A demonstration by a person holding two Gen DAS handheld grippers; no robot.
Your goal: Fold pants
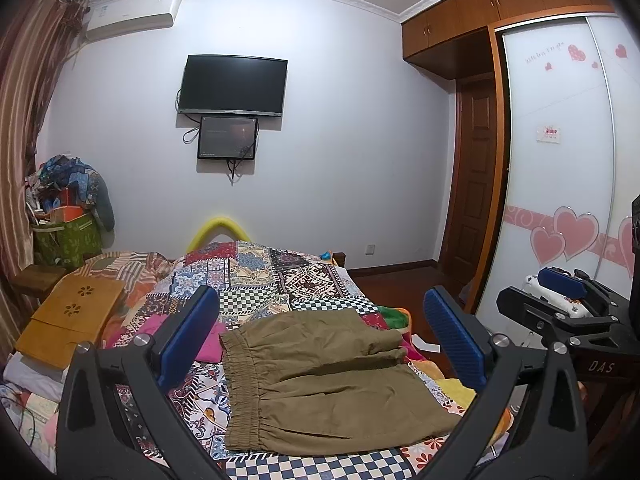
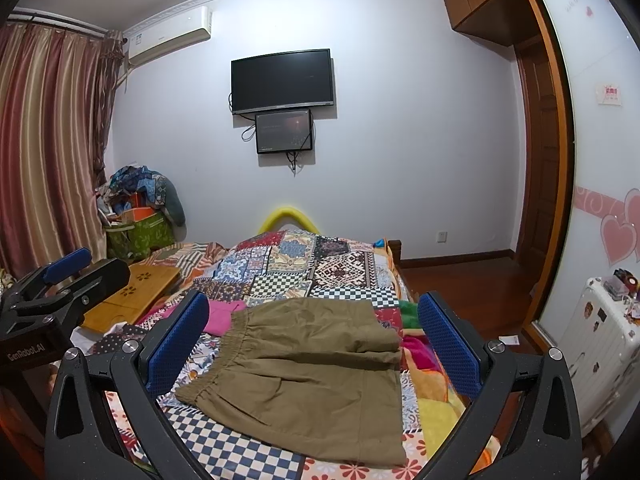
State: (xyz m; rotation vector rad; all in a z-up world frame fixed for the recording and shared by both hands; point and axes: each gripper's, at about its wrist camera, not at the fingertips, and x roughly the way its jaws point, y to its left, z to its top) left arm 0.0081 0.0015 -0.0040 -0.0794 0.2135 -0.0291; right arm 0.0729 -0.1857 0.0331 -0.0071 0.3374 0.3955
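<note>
While the pants (image 1: 320, 376) lay folded on the quilt (image 1: 256, 276) near the bed's foot, both grippers hung above them, apart from the cloth. The left gripper (image 1: 320, 336) and right gripper (image 2: 314, 344) each had fingers spread wide, grasping nothing. Left of the pants sat a wooden tray (image 1: 68, 320); right of them the quilt edge dropped to bare floor (image 2: 472, 280) before the wardrobe (image 2: 600, 160).

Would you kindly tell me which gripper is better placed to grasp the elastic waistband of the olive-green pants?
Probably the left gripper: open, and the olive-green pants' gathered waistband lies toward its side. The right gripper, also open, sits nearer the leg ends.
</note>
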